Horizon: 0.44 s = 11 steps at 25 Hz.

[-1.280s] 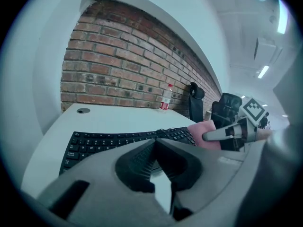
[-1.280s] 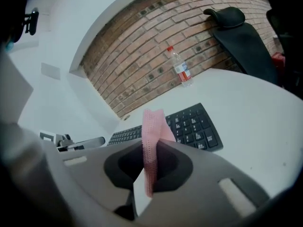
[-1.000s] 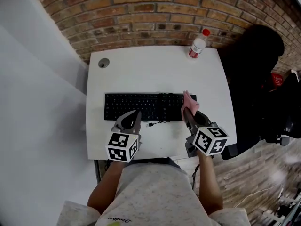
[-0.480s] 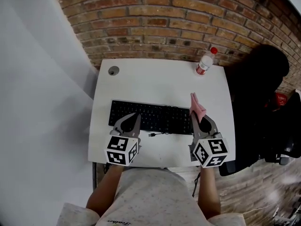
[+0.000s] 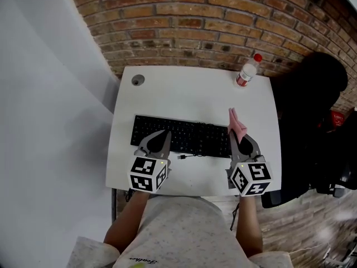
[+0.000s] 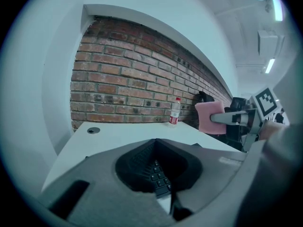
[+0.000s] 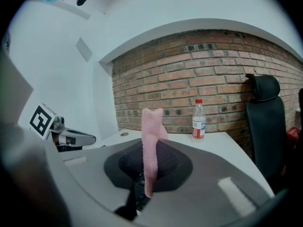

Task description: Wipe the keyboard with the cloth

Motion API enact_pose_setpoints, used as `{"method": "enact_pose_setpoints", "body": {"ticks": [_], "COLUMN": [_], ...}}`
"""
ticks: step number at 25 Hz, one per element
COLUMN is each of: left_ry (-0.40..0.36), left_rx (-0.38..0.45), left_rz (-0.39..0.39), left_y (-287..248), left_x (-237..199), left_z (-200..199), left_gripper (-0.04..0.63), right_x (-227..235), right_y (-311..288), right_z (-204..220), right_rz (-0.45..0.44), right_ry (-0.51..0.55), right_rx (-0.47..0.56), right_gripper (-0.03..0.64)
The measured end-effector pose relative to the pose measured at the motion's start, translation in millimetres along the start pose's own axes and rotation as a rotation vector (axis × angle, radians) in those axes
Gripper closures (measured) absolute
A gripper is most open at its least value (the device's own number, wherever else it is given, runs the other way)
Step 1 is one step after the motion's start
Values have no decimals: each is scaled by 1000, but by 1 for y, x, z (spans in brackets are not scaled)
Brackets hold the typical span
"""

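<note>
A black keyboard (image 5: 178,135) lies across the white desk (image 5: 189,88), its cable curling at the front edge. My right gripper (image 5: 234,134) is shut on a pink cloth (image 5: 236,123), which stands upright above the keyboard's right end; the pink cloth (image 7: 151,145) rises between the jaws in the right gripper view. My left gripper (image 5: 163,137) is shut with nothing in it, its tips over the keyboard's front left part. Keyboard keys (image 6: 158,176) show just past its closed jaws. The pink cloth (image 6: 210,117) also appears at right in the left gripper view.
A clear plastic bottle with a red cap (image 5: 246,71) stands at the desk's back right corner. A round cable hole (image 5: 137,80) sits at the back left. A brick wall runs behind the desk. A black chair (image 5: 315,110) stands to the right.
The right gripper has lifted the pink cloth off the keyboard's right end and drawn it slightly right and towards me. The left gripper has hardly moved.
</note>
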<state>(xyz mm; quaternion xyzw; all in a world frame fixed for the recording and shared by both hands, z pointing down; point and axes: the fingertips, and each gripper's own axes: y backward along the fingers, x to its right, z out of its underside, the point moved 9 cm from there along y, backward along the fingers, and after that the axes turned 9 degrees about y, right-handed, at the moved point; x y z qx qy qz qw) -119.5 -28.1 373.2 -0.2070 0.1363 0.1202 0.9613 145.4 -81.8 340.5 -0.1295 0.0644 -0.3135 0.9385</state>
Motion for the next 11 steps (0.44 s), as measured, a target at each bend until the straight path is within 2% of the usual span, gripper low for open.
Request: {"method": "enact_pose_setpoints", "body": {"ticks": [11], "left_ry": [-5], "left_rx": [-10], "left_rz": [6], "left_y": [-5], "left_x": [7], "left_z": [3], "left_gripper": [597], "right_x": [1], "right_y": [-2], "right_z": [3], "right_rz": [-9], "right_ry": [12], "right_rx": [-3], "right_gripper": [594]}}
